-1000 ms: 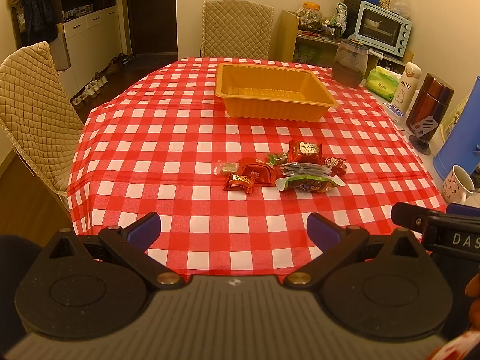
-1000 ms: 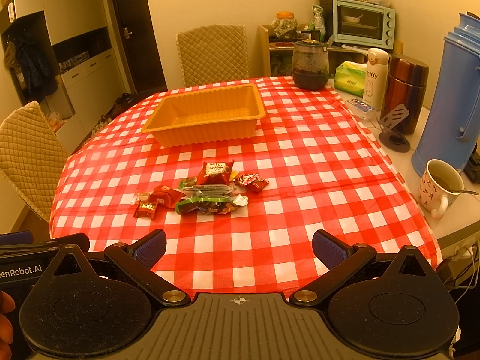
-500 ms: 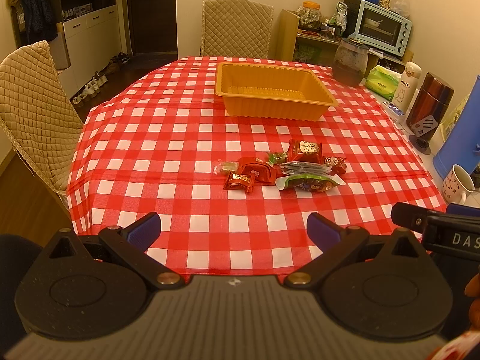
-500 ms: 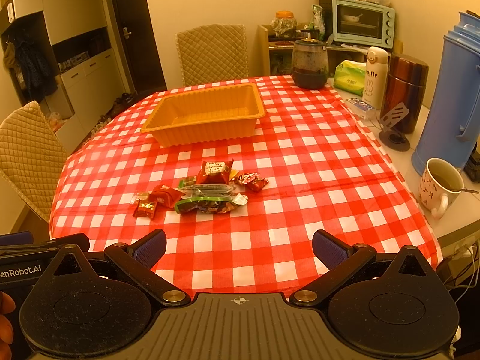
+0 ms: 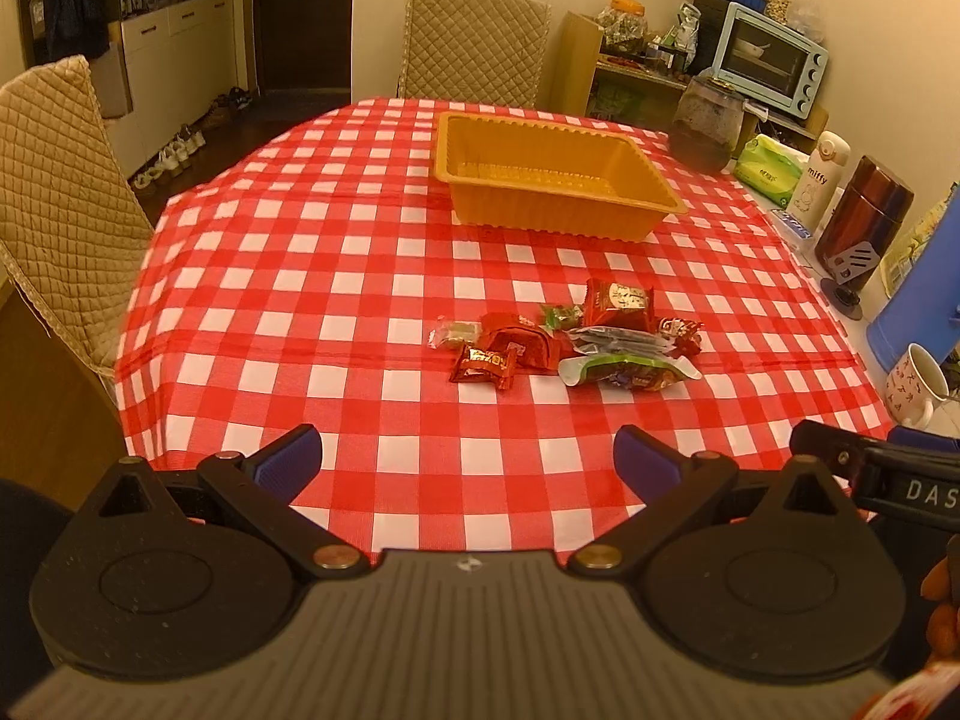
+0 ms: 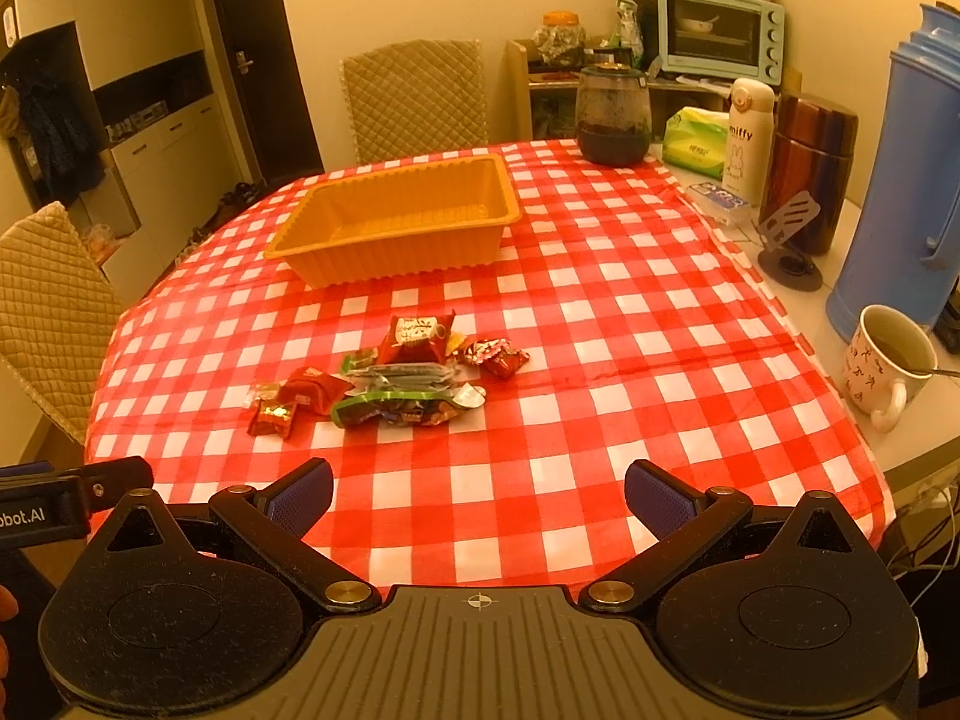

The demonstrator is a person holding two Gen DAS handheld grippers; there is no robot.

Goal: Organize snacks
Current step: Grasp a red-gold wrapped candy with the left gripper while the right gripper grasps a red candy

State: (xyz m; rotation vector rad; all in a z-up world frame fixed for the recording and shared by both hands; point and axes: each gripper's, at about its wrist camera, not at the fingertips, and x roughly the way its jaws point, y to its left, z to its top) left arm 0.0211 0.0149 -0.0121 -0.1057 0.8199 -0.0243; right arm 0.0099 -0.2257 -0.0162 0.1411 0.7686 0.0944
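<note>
The snacks [image 5: 564, 342] lie heaped in the middle of the table [image 5: 312, 276], some half covered by others. The orange tray [image 6: 396, 222] stands beyond them. Left gripper [image 5: 468, 459] and right gripper [image 6: 478, 492] gape wide, holding nothing.

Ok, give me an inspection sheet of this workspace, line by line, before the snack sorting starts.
Surface: red checked tablecloth, flat.
Job's things: snacks heaped mid-table; orange tray beyond them, empty.
Clutter: mug with spoon, blue flask, brown flask, white bottle, tissue pack, dark jar along the right edge.
Grippers: left tool open, empty; right tool open, empty; both short of the snacks.
Cables: some hang off the table's right corner.
Surroundings: two chairs, oven, cabinets.
</note>
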